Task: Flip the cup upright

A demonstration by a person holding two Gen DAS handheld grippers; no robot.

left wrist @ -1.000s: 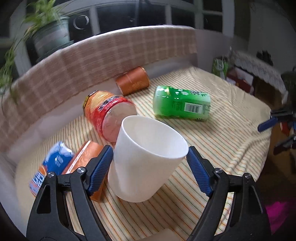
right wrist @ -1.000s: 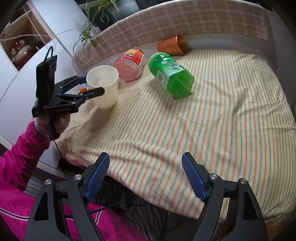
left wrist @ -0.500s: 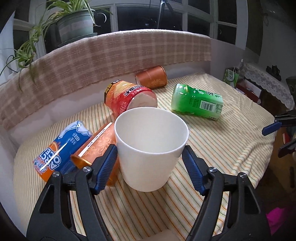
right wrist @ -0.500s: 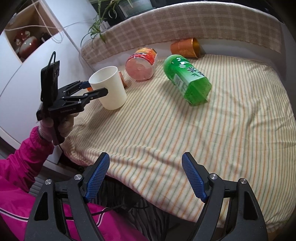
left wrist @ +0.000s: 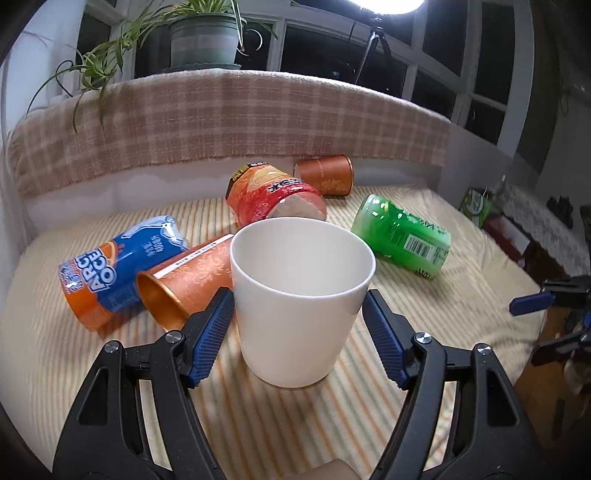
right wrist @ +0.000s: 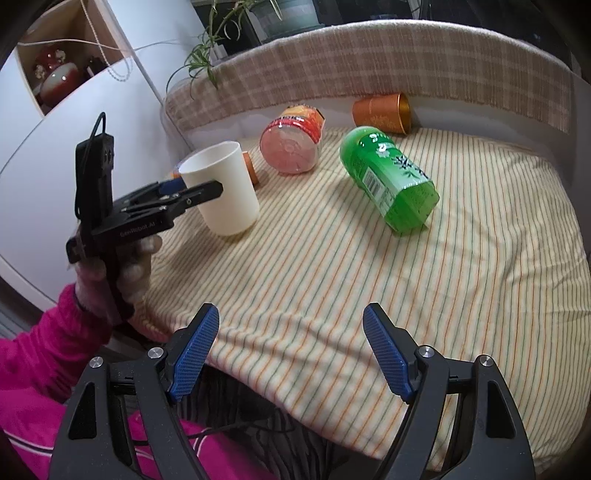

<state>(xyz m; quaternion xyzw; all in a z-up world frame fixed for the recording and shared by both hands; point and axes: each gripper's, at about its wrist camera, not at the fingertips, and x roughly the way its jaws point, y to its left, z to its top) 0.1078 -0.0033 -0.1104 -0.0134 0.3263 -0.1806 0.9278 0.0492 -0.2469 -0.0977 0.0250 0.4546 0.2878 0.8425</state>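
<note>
A hard lamp [left wrist: 388, 3] blew out to white at the top edge of your left wrist view, while the window panes [left wrist: 317, 48] behind it stayed dark. Light fell soft and even on the striped cloth [right wrist: 332, 258], leaving faint shadows under the white cup [left wrist: 301, 295]. Fisheye bending curved the checked backrest [left wrist: 221, 114], corners went black, and the far right edge was dim and blurred.
</note>
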